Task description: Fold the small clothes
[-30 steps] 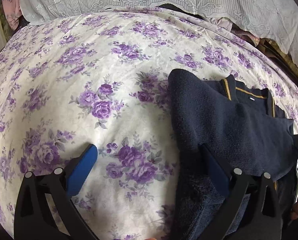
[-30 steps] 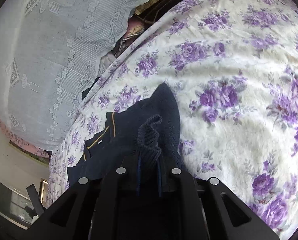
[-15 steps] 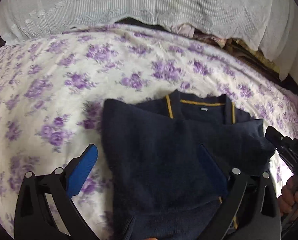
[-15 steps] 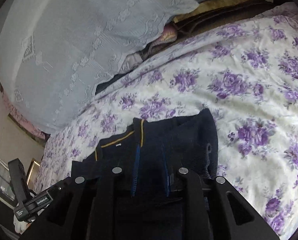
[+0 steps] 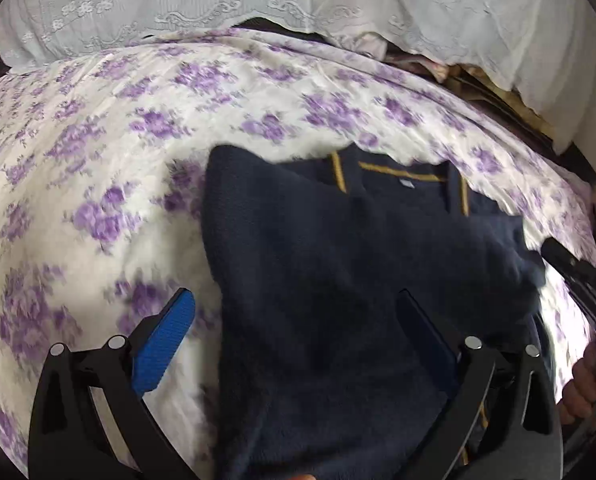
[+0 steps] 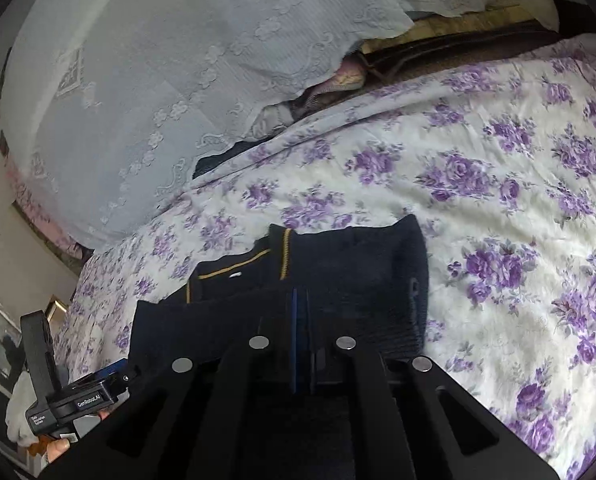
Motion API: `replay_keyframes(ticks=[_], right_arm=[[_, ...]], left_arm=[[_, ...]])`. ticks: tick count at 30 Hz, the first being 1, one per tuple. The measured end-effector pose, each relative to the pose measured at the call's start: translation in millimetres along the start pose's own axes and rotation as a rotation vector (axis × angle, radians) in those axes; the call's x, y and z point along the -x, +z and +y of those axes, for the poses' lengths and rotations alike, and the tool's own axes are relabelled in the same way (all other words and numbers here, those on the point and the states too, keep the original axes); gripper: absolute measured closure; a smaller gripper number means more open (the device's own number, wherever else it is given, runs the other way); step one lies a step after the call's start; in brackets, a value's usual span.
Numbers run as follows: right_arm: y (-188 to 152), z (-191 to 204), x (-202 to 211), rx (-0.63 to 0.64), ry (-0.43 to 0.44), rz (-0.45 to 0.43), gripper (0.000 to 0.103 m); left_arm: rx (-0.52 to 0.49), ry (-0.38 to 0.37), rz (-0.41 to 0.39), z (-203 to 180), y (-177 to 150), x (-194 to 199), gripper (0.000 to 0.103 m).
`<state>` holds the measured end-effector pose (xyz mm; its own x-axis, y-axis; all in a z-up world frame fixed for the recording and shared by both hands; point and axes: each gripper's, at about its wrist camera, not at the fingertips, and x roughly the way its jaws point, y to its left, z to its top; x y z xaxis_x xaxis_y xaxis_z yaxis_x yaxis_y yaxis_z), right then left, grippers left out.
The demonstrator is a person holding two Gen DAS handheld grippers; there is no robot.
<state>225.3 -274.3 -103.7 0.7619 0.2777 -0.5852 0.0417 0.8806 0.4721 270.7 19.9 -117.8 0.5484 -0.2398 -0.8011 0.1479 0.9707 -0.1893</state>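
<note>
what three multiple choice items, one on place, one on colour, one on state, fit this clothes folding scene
1. Where does the dark navy knit sweater lie?
A. on the white bedspread with purple flowers
B. on a wooden floor
C. in a basket

2. What colour is the trim on the sweater's collar?
A. red
B. mustard yellow
C. white

3. How do the two grippers stand?
A. both open
B. both shut
C. left gripper open, right gripper shut on the sweater

Key: 1 A, floral fabric surrounds the sweater; 2 B, yellow lines edge the collar; 3 C, the left wrist view shows blue pads wide apart, the right wrist view shows pads pinching knit.
</note>
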Motion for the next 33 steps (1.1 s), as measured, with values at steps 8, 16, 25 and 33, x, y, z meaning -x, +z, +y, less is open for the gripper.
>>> replay_keyframes(ticks=[8, 16, 25, 33], right_arm=[[-25, 7, -14, 0.056, -0.095, 0.062, 0.067], [11, 20, -58, 0.088, -0.148, 0.099, 0.057], [-4, 13, -26, 0.072, -0.061, 0.013, 0.046], [-28, 42, -8, 0.069, -0.099, -0.008, 0.022]], left_arm=[[-0.007, 0.028, 0.023, -1, -9, -6, 0.004], [0.05, 0.083, 0.028, 9, 50, -26, 0.004], [0.046, 0.052, 0.042, 11, 28, -26, 0.005], [0.087, -0.013, 0.058, -8, -23, 7, 0.005]])
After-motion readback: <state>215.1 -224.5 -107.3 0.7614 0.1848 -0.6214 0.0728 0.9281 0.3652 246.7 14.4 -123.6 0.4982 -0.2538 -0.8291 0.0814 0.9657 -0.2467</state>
